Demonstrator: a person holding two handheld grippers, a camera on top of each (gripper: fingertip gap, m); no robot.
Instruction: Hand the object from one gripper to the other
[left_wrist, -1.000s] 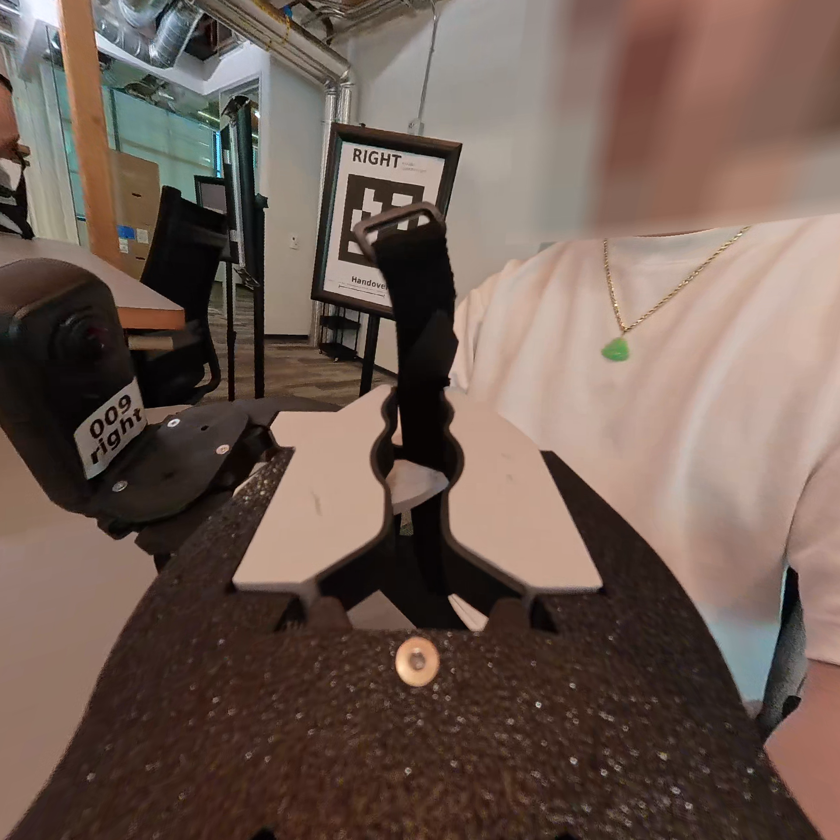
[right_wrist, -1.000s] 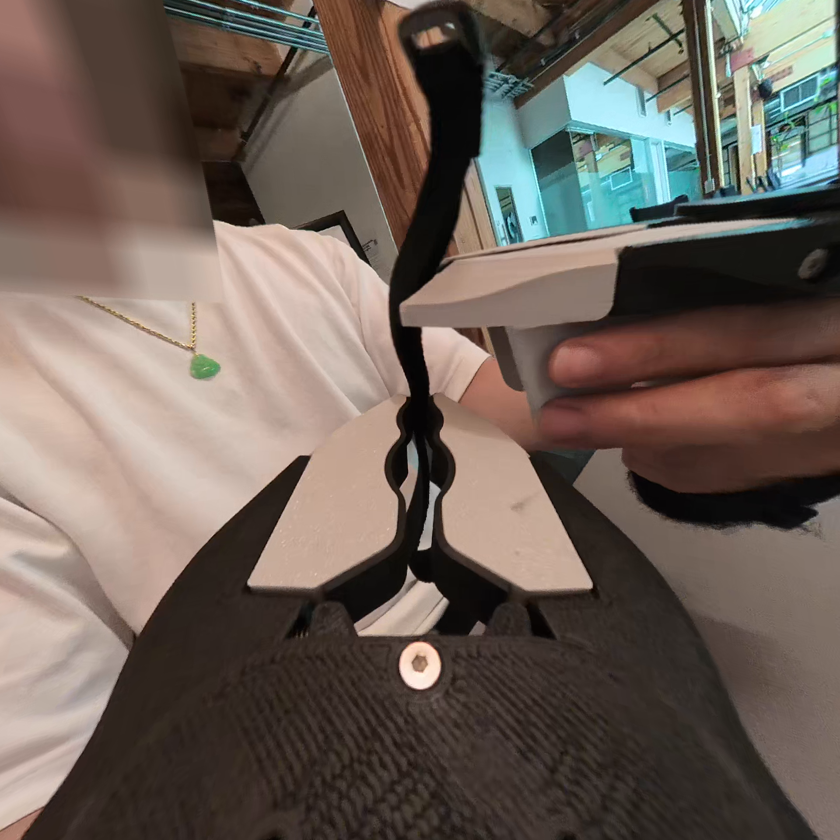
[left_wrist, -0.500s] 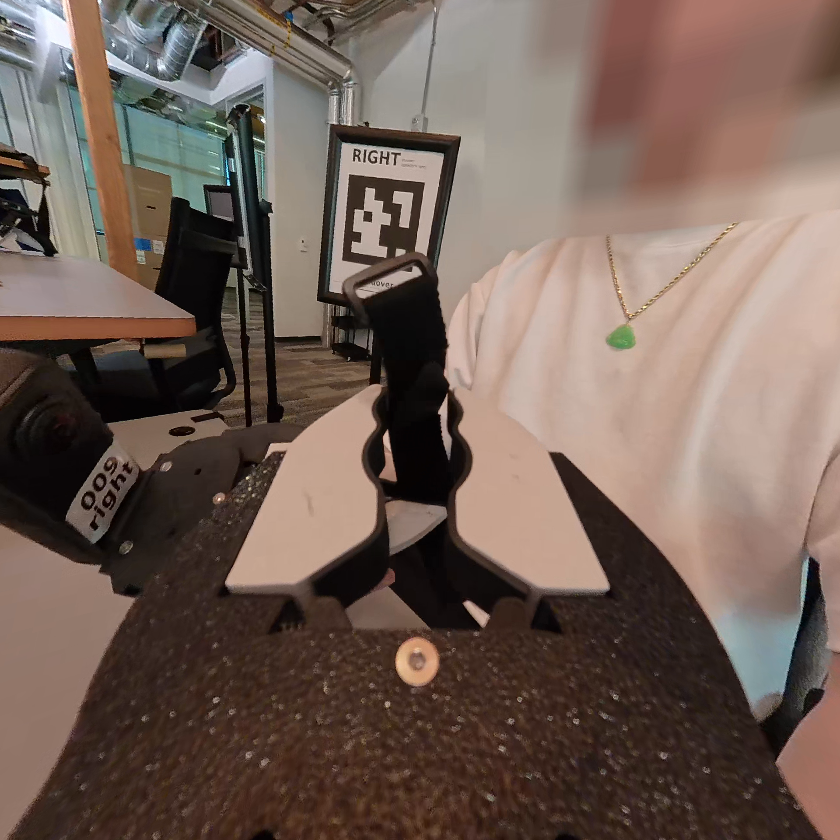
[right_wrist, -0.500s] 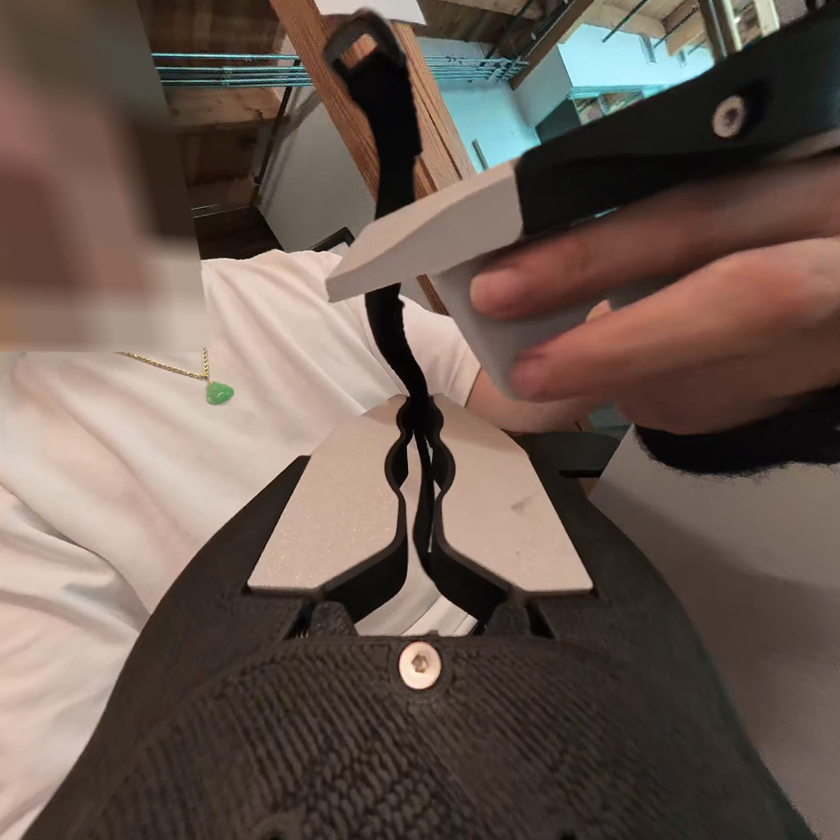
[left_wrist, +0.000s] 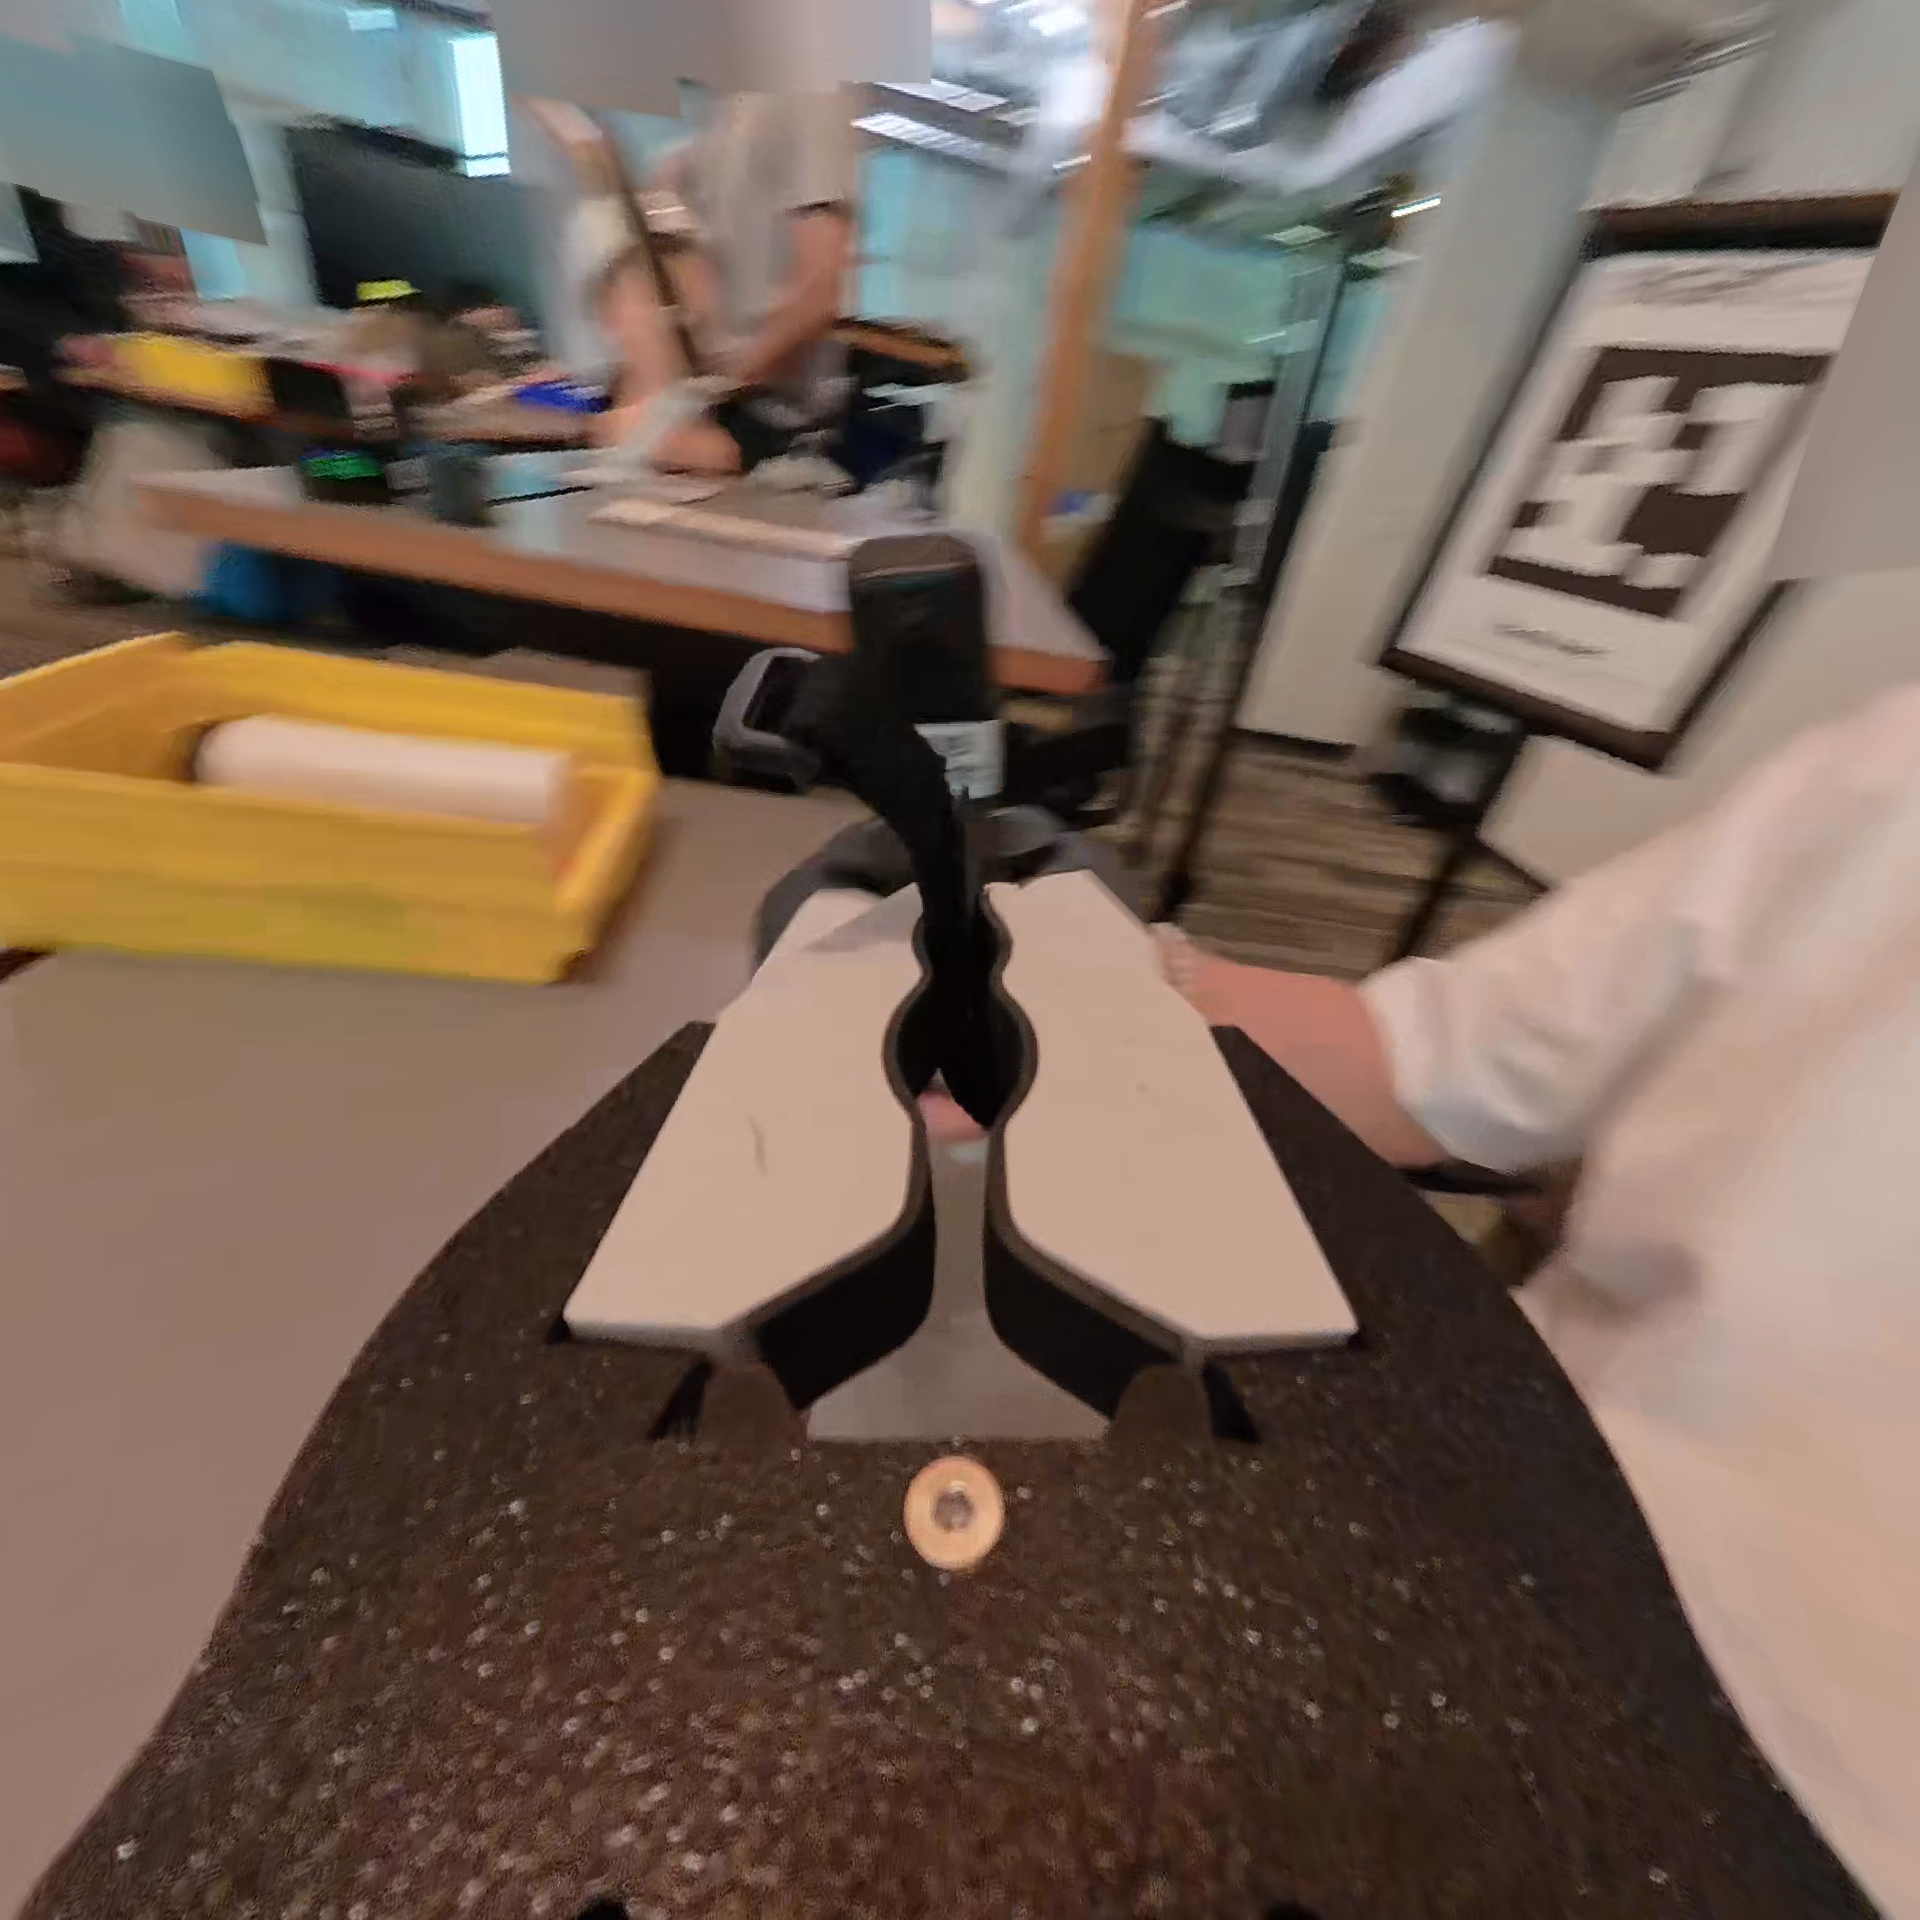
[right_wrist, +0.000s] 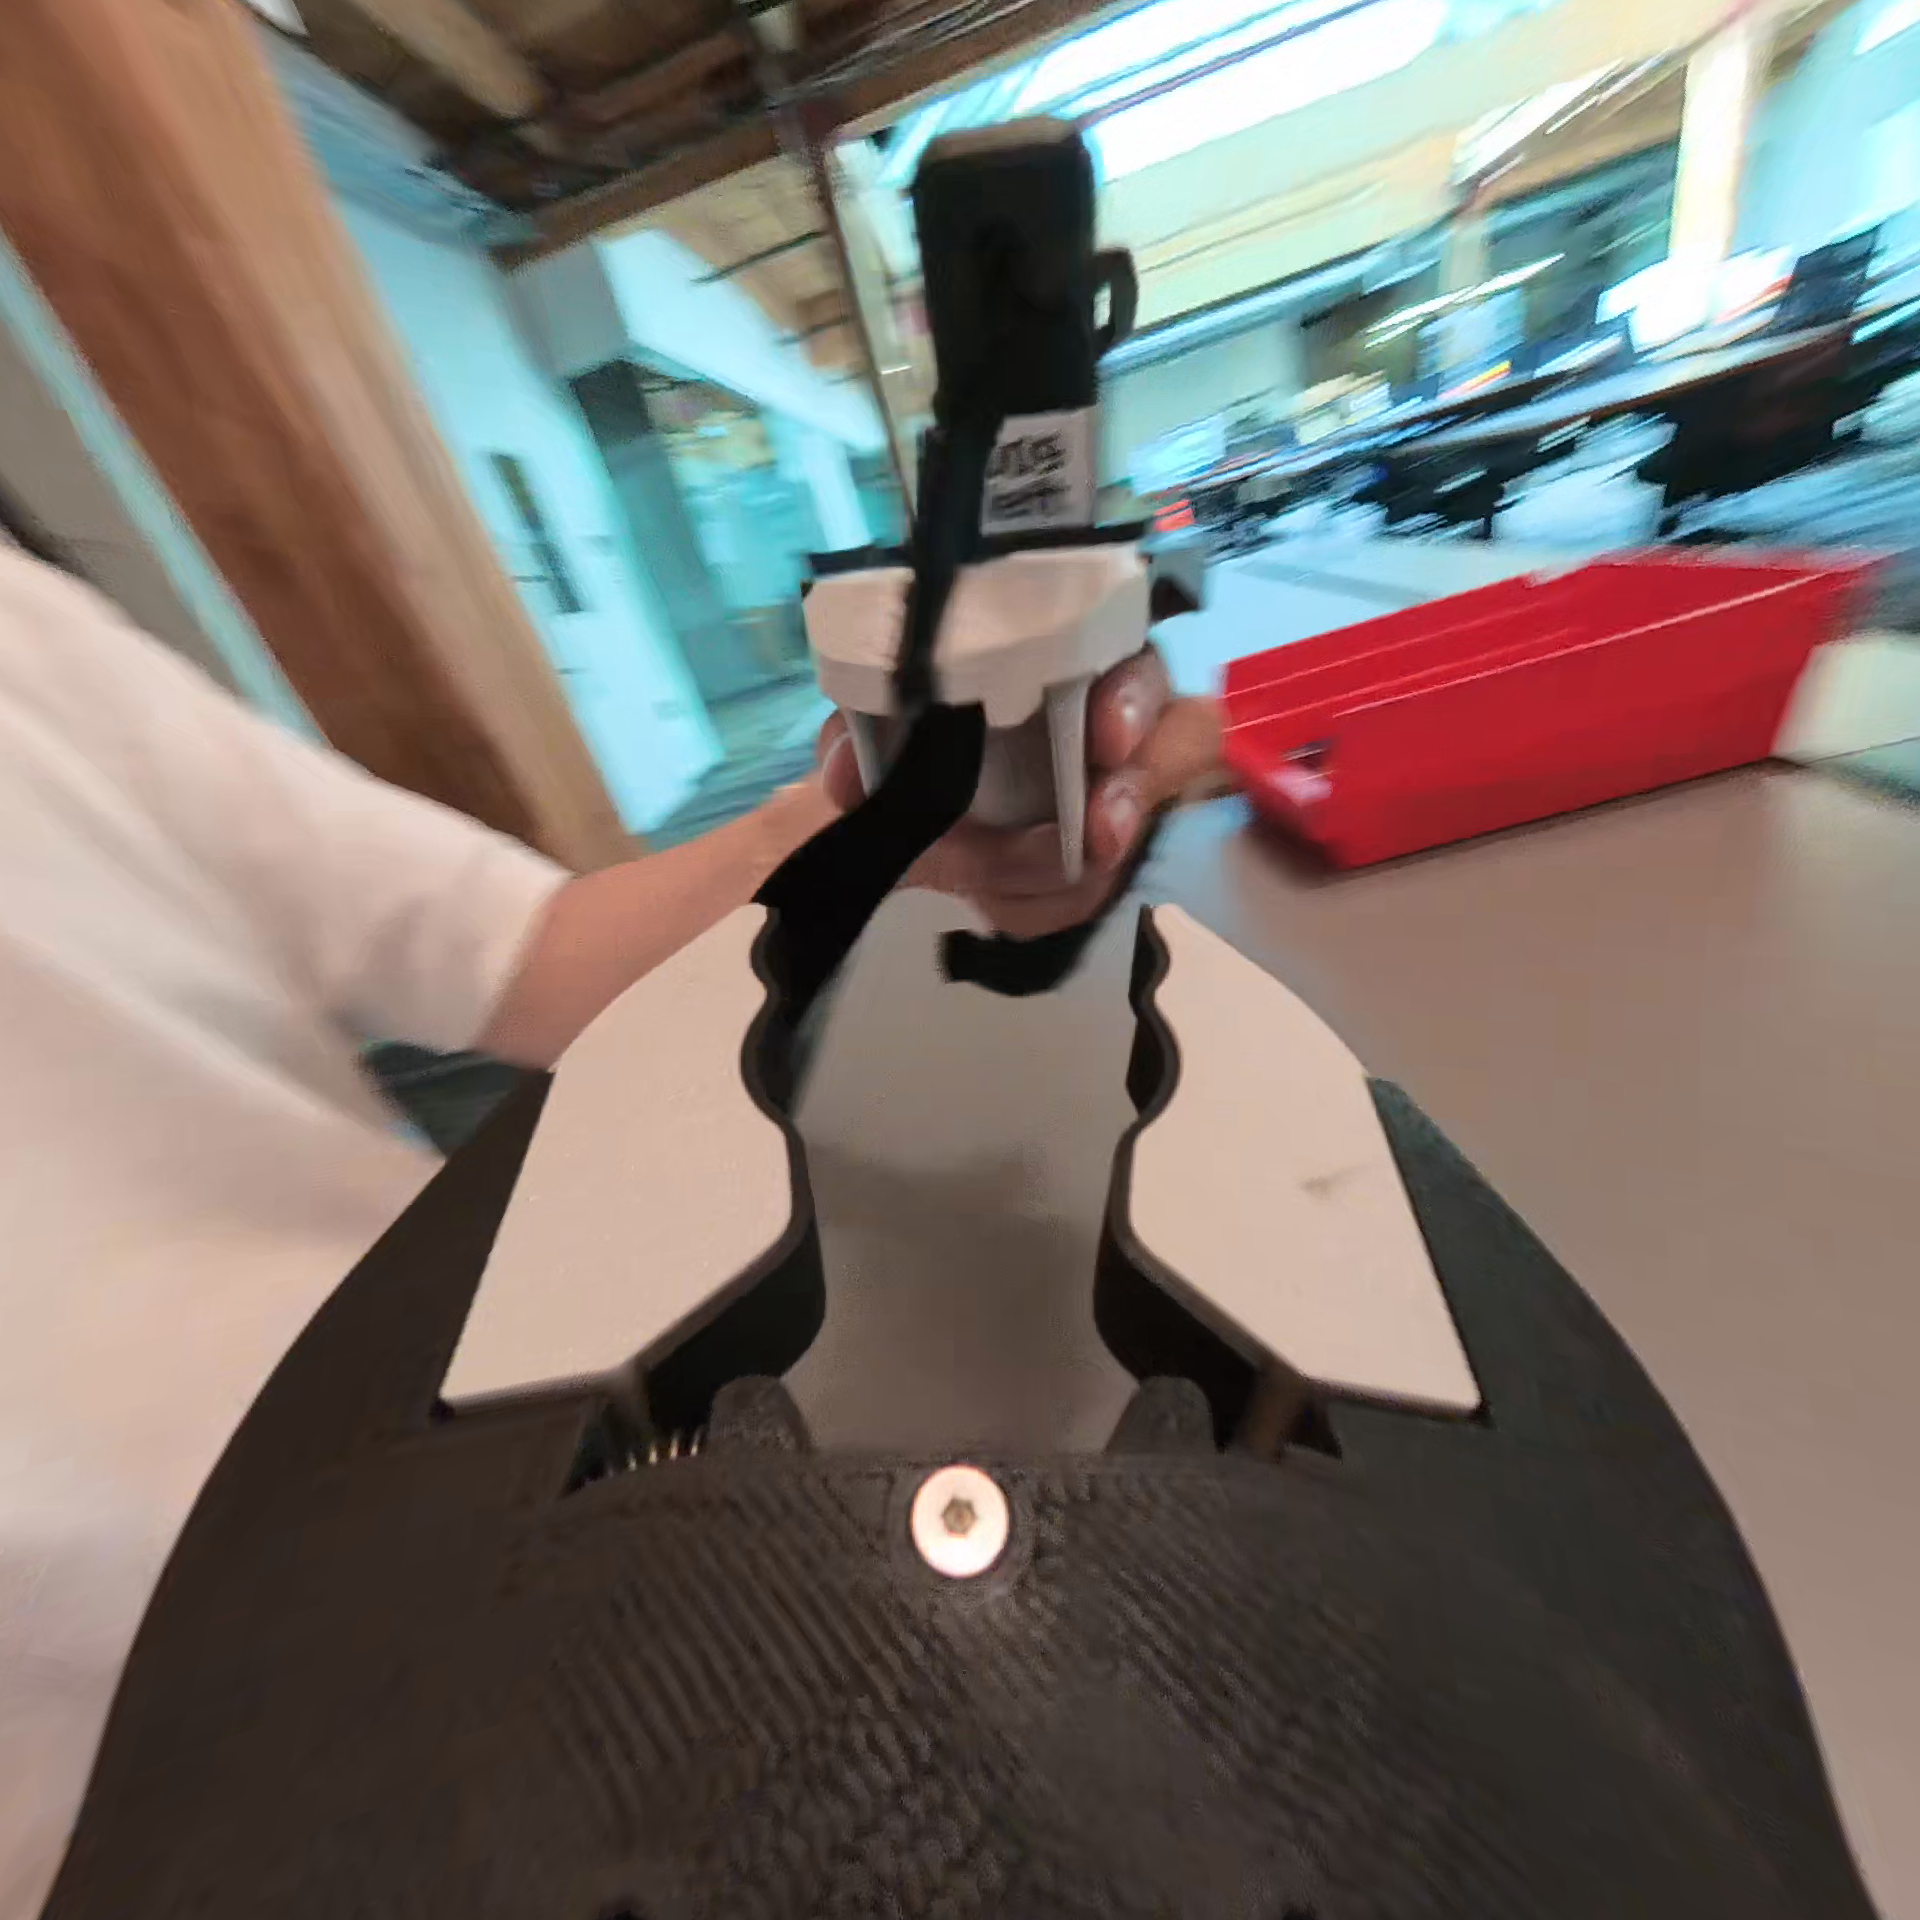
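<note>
The black strap (left_wrist: 954, 997) is pinched between the tips of my left gripper (left_wrist: 956, 906), which is shut on it. In the right wrist view the left gripper (right_wrist: 977, 665) faces me head-on, held by a hand. The strap (right_wrist: 883, 821) hangs down from its white fingers. My right gripper (right_wrist: 956, 925) is open, and the strap's free end rests beside its left finger (right_wrist: 644, 1143), not clamped. The right gripper's black camera body (left_wrist: 920, 644) shows just beyond the left fingertips. Both views are motion-blurred.
A yellow bin (left_wrist: 312, 894) holding a white roll stands on the grey table (left_wrist: 208, 1143) to the left. A red bin (right_wrist: 1507, 707) sits on the table to the right. A framed marker sign (left_wrist: 1621, 468), a wooden post and people at a far desk are behind.
My right gripper has opened and let go of the strap. My left gripper has shut on it. Both grippers have swung away from the person's chest and now face each other above the table.
</note>
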